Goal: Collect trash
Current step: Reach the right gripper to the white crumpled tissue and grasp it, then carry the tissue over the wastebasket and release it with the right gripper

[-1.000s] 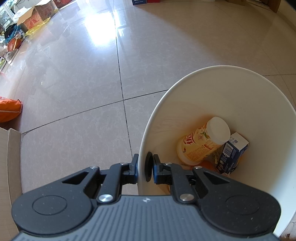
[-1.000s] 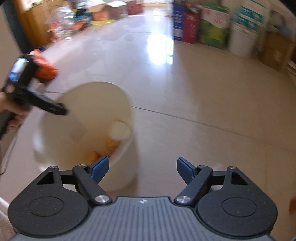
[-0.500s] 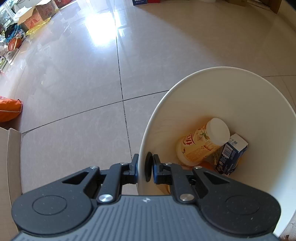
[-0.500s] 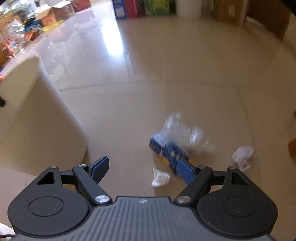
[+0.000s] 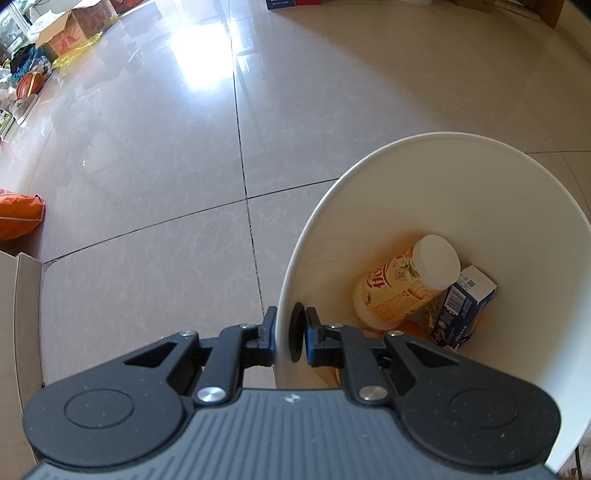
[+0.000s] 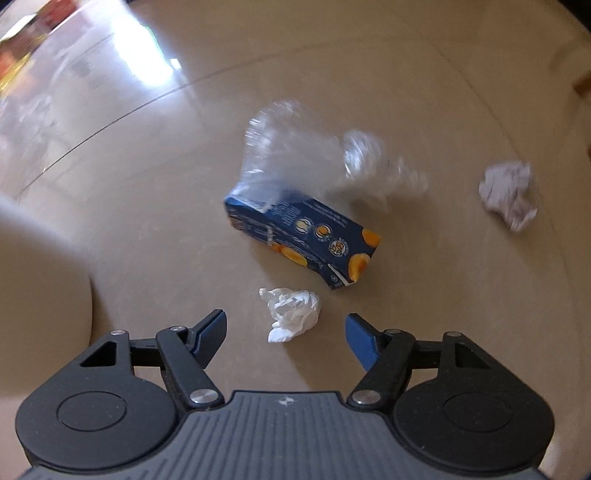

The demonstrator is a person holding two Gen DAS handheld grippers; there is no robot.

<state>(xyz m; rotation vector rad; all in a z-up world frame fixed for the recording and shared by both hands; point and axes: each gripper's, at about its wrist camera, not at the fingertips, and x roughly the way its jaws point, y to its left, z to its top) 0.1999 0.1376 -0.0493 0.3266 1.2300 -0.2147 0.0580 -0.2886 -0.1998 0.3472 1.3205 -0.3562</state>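
My left gripper (image 5: 290,338) is shut on the rim of the white bin (image 5: 517,221), one finger outside and one inside. Inside the bin lie a yellow bottle with a white cap (image 5: 402,284) and a dark blue carton (image 5: 461,306). In the right wrist view my right gripper (image 6: 286,328) points down at the floor, its jaws closing around a crumpled white tissue (image 6: 291,314) that lies between the fingertips, untouched. Beyond it lie a dark blue juice carton (image 6: 306,240), a clear plastic bottle (image 6: 317,166) and another crumpled paper ball (image 6: 508,194).
The bin's white wall (image 6: 40,266) shows blurred at the left of the right wrist view. An orange bag (image 5: 18,218) and a cardboard edge (image 5: 22,314) sit left of the bin. Boxes and clutter (image 5: 70,26) line the far floor.
The right gripper swung away from the bin and dropped low over the floor trash, rolling as it went; its jaws have narrowed. The left gripper and bin have not moved.
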